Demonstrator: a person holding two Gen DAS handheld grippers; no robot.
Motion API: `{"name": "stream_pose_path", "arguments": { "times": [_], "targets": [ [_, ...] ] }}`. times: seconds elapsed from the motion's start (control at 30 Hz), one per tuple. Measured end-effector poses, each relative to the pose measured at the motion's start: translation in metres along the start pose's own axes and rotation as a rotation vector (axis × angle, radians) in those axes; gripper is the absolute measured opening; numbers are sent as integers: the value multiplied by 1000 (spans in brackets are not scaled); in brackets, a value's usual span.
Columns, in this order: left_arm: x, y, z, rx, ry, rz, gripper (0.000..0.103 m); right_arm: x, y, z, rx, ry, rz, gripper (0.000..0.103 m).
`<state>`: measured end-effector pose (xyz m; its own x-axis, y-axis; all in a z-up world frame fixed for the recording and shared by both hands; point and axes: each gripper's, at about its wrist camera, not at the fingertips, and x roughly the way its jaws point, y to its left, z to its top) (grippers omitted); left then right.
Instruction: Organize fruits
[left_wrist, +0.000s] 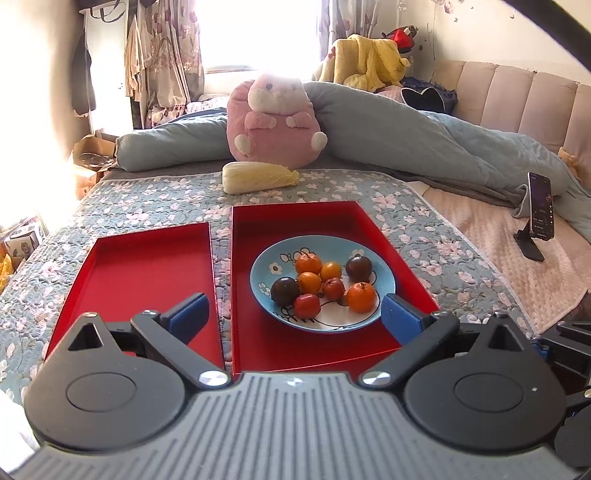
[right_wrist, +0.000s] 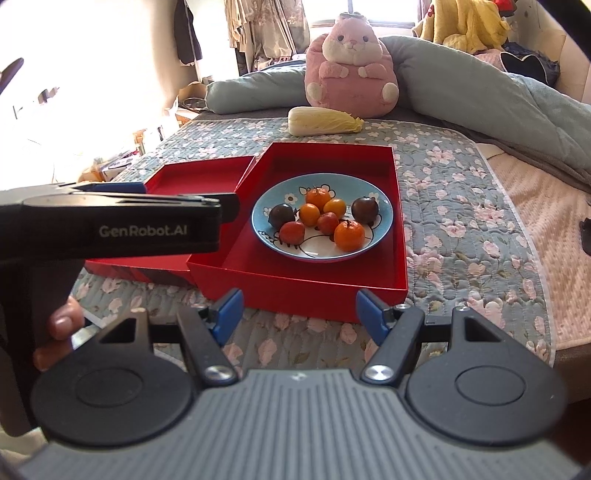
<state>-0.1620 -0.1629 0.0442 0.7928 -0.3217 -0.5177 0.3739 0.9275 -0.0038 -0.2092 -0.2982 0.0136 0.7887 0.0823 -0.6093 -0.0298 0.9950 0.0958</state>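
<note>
Both grippers (left_wrist: 291, 314) (right_wrist: 297, 310) hang spread, empty — fruits (left_wrist: 321, 282) heaped on the plate (left_wrist: 266, 266), handy inside the red tray (left_wrist: 314, 218).

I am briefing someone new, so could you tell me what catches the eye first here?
A blue floral plate piled with orange, red and dark fruits sits in the larger of two red trays, side by side on the flowered quilt. Behind them a pink plush toy sits above a pale cabbage.

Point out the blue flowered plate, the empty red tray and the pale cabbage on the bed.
Blue flowered plate (left_wrist: 382, 273): left wrist view, bare right rim.
Empty red tray (left_wrist: 147, 273): left wrist view, bare floor.
Pale yellow-green napa cabbage (right_wrist: 321, 120): right wrist view, middle of its body.
</note>
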Motion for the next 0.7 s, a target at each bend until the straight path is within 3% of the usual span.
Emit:
{"name": "stream_pose_path", "arguments": {
  "times": [0.7],
  "targets": [
    [-9,-6,-5,5,7,13,101,-8,3,-5,-5,-10,10,70]
  ]
}}
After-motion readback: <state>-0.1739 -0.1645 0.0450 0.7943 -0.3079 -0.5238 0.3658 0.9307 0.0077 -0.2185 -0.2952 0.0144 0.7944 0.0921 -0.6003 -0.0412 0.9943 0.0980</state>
